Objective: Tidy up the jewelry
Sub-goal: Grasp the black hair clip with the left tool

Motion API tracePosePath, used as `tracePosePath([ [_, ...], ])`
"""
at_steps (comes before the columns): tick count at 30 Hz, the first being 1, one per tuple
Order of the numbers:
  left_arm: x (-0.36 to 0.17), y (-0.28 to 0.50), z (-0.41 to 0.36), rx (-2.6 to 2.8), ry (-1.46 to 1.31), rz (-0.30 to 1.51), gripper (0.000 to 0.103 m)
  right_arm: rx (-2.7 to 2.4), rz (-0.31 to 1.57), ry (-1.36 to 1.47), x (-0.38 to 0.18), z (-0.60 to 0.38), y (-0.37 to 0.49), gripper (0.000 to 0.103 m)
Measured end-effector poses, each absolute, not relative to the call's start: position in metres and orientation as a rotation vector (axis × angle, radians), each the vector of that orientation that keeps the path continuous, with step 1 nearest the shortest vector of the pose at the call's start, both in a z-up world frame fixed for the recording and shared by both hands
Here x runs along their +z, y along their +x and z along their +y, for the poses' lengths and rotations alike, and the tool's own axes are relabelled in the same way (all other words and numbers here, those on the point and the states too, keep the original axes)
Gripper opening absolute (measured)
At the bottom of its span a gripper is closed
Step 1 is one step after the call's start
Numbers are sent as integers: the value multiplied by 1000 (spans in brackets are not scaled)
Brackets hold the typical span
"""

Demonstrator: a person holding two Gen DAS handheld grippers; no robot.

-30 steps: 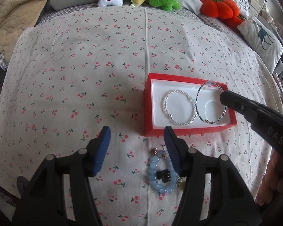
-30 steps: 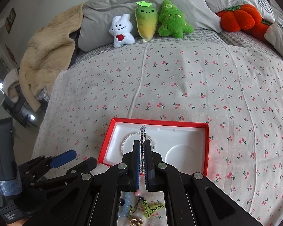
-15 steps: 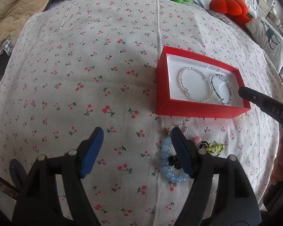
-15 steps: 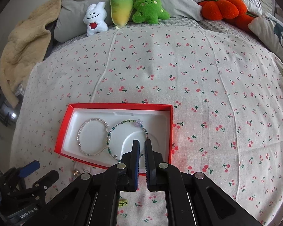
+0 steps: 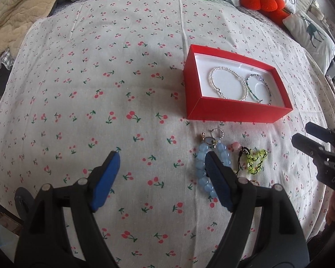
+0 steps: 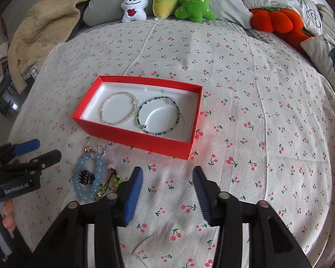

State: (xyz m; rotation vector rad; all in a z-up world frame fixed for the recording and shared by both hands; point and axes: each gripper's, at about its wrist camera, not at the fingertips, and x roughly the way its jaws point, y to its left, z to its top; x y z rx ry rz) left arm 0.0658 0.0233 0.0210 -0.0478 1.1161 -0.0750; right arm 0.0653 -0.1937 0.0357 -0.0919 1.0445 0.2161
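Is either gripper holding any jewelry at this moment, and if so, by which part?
Nothing is held. The right gripper is opening over bare bedspread. The left gripper is opening too, one of its fingers over the blue bead bracelet, nothing gripped.

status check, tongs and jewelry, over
Both tongs, left and right, opening, empty. Two bracelets in red box. Blue bead bracelet on bedspread by left tongs. Nothing in the way.

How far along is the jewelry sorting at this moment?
Done: a clear beaded bracelet and a green beaded bracelet lie in the red box. In hand: nothing; the right hand-held gripper is opening, empty, and the left hand-held gripper is opening over the blue bead bracelet. Left: that bracelet, a small black piece and the yellow-green charm on the bedspread.
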Motion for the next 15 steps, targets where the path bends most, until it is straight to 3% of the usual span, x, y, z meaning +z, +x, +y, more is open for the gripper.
tracePosePath([
  [12, 4, 49, 32, -198, -120, 1166, 78, 194, 1084, -117, 13, -202, 40, 69],
  [15, 3, 46, 31, -230, -119, 1161, 65, 199, 1106, -113, 6, -202, 37, 69],
])
